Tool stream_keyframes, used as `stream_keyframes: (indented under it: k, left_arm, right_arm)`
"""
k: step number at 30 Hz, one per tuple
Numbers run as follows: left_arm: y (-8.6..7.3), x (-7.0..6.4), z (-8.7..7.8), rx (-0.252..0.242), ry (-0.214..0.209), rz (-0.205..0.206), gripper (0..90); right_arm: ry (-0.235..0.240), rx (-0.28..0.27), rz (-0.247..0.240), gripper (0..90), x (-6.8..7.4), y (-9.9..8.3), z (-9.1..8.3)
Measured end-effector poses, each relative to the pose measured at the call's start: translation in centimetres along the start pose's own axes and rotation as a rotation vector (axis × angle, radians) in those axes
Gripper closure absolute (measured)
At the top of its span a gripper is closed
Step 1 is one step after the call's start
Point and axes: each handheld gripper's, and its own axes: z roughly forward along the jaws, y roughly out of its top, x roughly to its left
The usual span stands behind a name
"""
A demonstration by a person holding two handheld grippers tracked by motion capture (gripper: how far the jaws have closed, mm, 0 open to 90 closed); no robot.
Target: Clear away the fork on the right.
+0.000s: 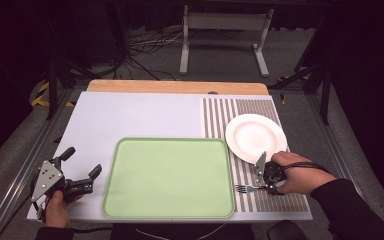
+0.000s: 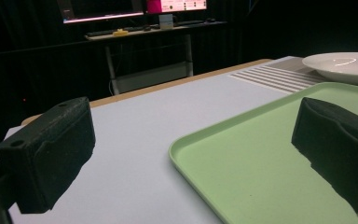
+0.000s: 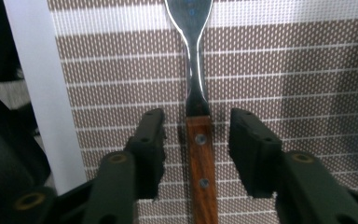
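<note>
Left claw [image 1: 83, 168] sits at the bench's front-left corner, jaws wide apart, holding nothing, just left of the green tray [image 1: 168, 178]. Tray lies mid-bench at the front edge. White plate [image 1: 255, 136] rests on the striped mat [image 1: 270, 200] toward the right edge. Right claw [image 3: 196, 140] is open, jaws straddling the fork [image 3: 198, 140] handle, apart from it; fork lies flat on the mat's front part.

A lab or recording studio: black curtains [image 1: 10, 60] all round, loose cables [image 1: 145, 47] on grey carpet beyond the bench's [image 1: 130, 112] far edge, lit monitors [image 2: 135, 7] behind.
</note>
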Motion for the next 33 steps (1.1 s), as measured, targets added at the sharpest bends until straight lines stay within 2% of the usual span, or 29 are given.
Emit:
stream_keyframes:
  k: [4,10,24,33]
  left_arm:
    - [0.0,0.0,0.0,0.000,-0.001,0.000,0.1]
    - [0.0,0.0,0.0,-0.001,0.000,-0.003,0.1]
    - [0.0,0.0,0.0,0.001,0.000,-0.001,0.0]
    - [0.0,0.0,0.0,0.000,0.002,-0.001,0.0]
  right_arm:
    - [0.009,0.025,-0.020,69.0,-0.1,0.1,0.2]
    - [0.007,0.031,-0.013,76.1,-0.1,0.1,0.6]
    - [-0.010,0.033,-0.019,77.5,0.1,0.2,0.4]
    - [-0.041,0.015,-0.016,77.6,0.3,0.5,-1.7]
